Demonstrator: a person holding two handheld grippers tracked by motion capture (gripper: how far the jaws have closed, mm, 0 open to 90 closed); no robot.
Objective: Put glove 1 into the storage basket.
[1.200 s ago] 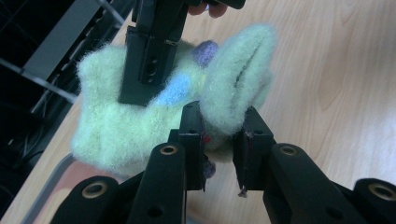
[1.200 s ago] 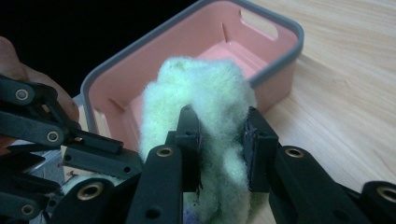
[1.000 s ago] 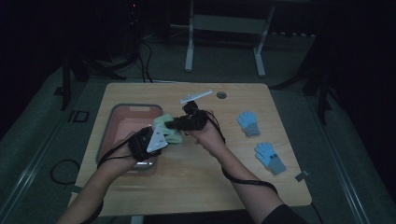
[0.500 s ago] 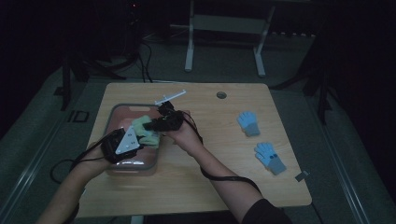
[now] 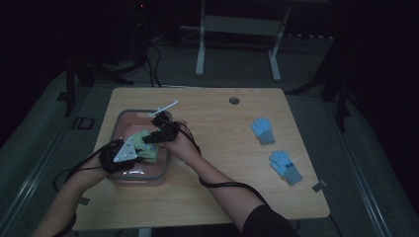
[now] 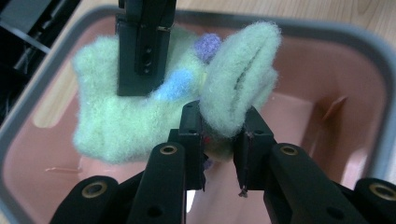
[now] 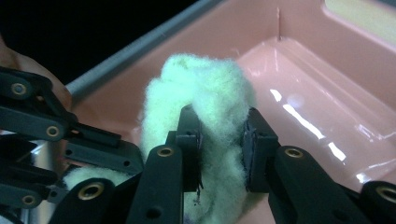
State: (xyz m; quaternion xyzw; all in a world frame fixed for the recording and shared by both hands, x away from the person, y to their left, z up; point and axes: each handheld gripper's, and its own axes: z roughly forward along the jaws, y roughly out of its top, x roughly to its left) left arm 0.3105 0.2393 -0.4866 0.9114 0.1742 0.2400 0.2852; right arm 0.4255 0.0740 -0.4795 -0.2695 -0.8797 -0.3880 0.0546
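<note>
Left gripper view shows both the left gripper [image 6: 218, 135] and right gripper [image 7: 219, 140] clamped on the fuzzy green glove [image 6: 140, 107] over the pink bin [image 6: 327, 70]; releasing low would land it inside.

Both grippers are black. The left gripper [image 6: 218, 140] has two thick arms with round brass-coloured screws and flat square pads [image 6: 192, 135]. A grey three-cornered plate sits on top. The right gripper [image 7: 219, 144] looks the same. Black cables trail from both.

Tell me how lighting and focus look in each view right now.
High view: dim and underexposed, the room black beyond the table. Left gripper view: bright, the green fuzzy sock sharp, the near jaws softer. Right gripper view: glare streaks on the pink bin's floor, dark corner at upper left.
</note>
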